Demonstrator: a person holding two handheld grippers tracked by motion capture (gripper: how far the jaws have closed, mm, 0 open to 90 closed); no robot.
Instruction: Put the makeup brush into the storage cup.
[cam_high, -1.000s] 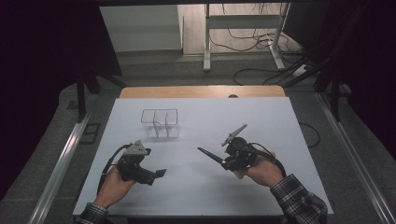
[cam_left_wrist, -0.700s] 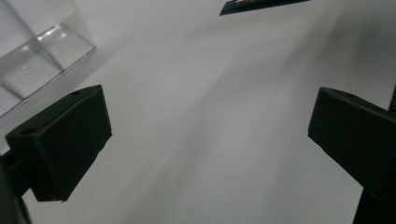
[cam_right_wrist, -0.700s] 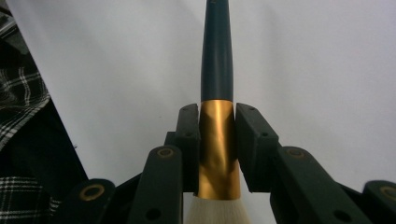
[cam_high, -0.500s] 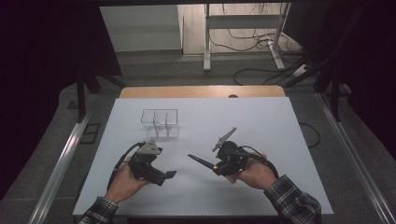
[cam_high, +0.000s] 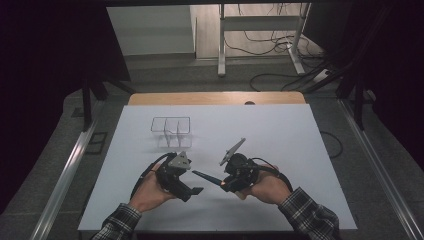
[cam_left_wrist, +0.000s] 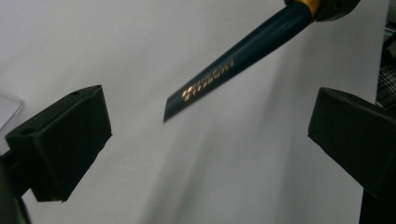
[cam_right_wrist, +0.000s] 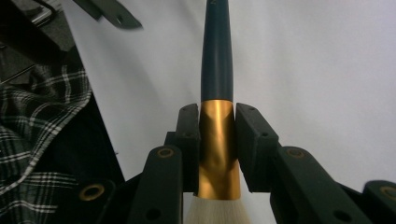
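My right gripper (cam_high: 223, 183) is shut on the gold ferrule (cam_right_wrist: 217, 140) of a makeup brush (cam_high: 205, 176). The brush has a dark blue handle (cam_right_wrist: 217, 56) and white bristles (cam_right_wrist: 217, 215). The handle points left over the white table toward my left gripper (cam_high: 191, 189). In the left gripper view the handle's flat end with gold lettering (cam_left_wrist: 210, 81) hangs just above and between that gripper's jaws. My left gripper (cam_left_wrist: 210, 121) stands open, its jaws wide apart with nothing between the pads. Both grippers hover near the table's front middle.
A clear plastic divided box (cam_high: 171, 131) stands behind the left gripper, its corner at the left gripper view's edge (cam_left_wrist: 9, 109). The white tabletop (cam_high: 280, 135) ends in a wooden strip (cam_high: 215, 98) at the back. Plaid sleeves (cam_right_wrist: 37, 116) cover the forearms.
Both hands have drawn toward the middle. The right gripper carried the brush to the left and the left gripper moved right, so the handle's end now lies near the left jaws.
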